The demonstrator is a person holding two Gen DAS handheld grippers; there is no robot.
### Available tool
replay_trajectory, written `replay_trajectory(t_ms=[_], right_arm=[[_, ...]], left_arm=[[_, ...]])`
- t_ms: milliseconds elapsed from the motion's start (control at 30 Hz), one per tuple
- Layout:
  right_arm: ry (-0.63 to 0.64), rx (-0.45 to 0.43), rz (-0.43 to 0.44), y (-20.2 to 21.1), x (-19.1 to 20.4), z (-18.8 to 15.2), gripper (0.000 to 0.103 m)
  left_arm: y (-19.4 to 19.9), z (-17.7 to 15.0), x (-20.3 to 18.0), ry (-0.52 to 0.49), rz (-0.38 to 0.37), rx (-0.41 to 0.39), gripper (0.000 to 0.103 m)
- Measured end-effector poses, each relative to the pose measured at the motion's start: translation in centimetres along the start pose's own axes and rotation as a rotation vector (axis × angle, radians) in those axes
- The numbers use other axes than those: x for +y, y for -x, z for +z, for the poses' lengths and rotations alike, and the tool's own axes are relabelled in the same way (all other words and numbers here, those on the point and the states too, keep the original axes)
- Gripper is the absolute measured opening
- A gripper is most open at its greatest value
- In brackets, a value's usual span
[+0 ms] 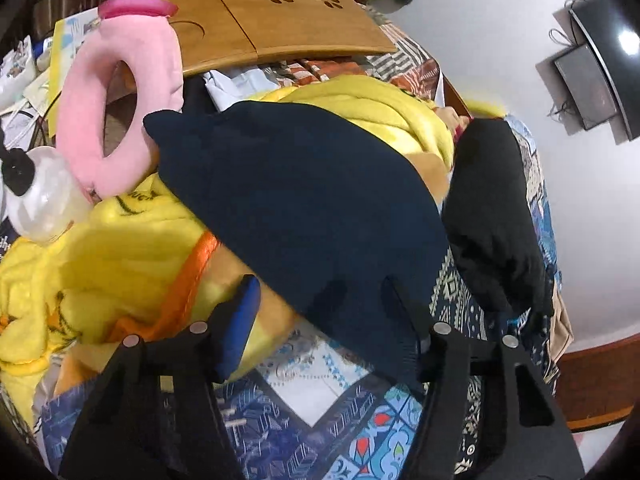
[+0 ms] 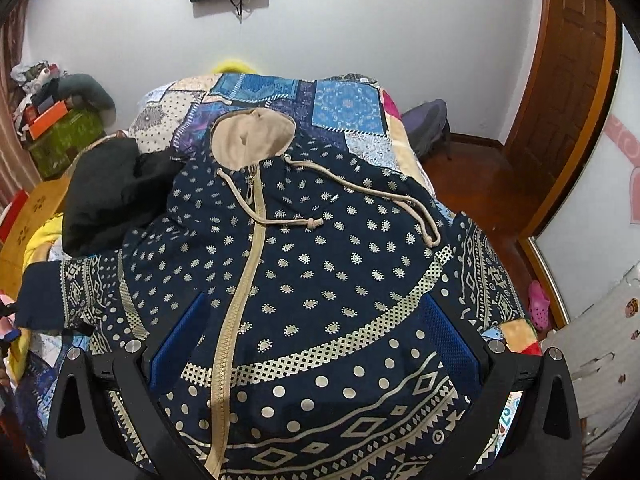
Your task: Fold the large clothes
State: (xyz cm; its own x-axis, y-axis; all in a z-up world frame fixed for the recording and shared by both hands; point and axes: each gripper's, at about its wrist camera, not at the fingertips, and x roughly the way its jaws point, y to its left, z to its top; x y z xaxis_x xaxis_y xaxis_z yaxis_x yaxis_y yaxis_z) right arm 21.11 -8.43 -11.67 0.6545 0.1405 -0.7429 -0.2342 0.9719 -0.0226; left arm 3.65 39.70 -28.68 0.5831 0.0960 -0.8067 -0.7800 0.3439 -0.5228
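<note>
The bed with its blue patchwork quilt carries everything here. On it, front up, lies the large navy hooded jacket printed with cream dots and geometric bands, its beige zip closed down the middle and its tan-lined hood pointing at the far wall. One plain navy sleeve stretches off to the jacket's left, over a heap of yellow fleece blanket. A crumpled black garment sits just beside the left shoulder, touching it.

The right gripper hovers over the lower front with its jaws spread wide, holding nothing. The left gripper also stands open, the sleeve's cuff end draped between its fingers, against the right-hand one; whether it bears any weight I cannot tell.

The step in hand looks like bringing that sleeve across the chest. To do it well, pinch near the cuff with only one layer caught, lift enough to clear the yellow fleece, and lay the sleeve flat and straight across the zip. The black garment may snag at the shoulder, so keep the fold line inside it. The beige drawstring should stay tucked under the fold.
</note>
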Motion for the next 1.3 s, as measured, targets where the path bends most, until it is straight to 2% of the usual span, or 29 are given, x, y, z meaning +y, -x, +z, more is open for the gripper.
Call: replay_trajectory(t_ms=[100,167,267,333,500,567,733,867,1000,1133,1300], right_arm=[[-0.001,0.007,0.002,-0.3,0.0,0.1,0.103],[0.001,0.009,0.001,-0.4,0.1,0.1,0.103],[0.003,0.010,0.000,-0.3,0.2,0.1,0.103],[0.001,0.006,-0.001,-0.1,0.1,0.1,0.103],[-0.006,-0.013,0.002,0.7,-0.2,0.2,0.103],[-0.008,-0.024,0.003,1.0,-0.4,0.3,0.103],[-0.012,-0.050,0.009,1.9,-0.9,0.5,0.103],[-0.010,-0.068,0.011,2.4,-1.3,0.6,0.103],[-0.010,-0.086,0.019,2.9,-1.8,0.4,0.103],[-0.012,-0.089,0.016,3.0,-2.3,0.2,0.103],[-0.036,-0.078,0.024,2.6,-3.3,-0.1,0.103]], left_arm=[[-1.0,0.7,0.2,0.010,0.018,0.004,0.046],[-1.5,1.0,0.2,0.003,0.044,0.001,0.027],[-1.5,1.3,0.0,-0.019,0.067,-0.010,0.012],[-1.1,1.3,-0.4,-0.041,0.075,-0.028,0.006],[1.2,1.1,-3.4,-0.158,0.112,-0.120,0.004],[2.5,1.0,-5.1,-0.211,0.102,-0.162,0.004],[6.4,-0.2,-11.6,-0.381,0.031,-0.266,0.003],[9.2,-2.1,-17.7,-0.504,-0.097,-0.312,0.003],[10.6,-4.1,-23.1,-0.605,-0.219,-0.306,0.003],[10.8,-7.1,-28.2,-0.712,-0.322,-0.260,0.003],[9.6,-12.2,-33.1,-0.851,-0.387,-0.178,0.003]])
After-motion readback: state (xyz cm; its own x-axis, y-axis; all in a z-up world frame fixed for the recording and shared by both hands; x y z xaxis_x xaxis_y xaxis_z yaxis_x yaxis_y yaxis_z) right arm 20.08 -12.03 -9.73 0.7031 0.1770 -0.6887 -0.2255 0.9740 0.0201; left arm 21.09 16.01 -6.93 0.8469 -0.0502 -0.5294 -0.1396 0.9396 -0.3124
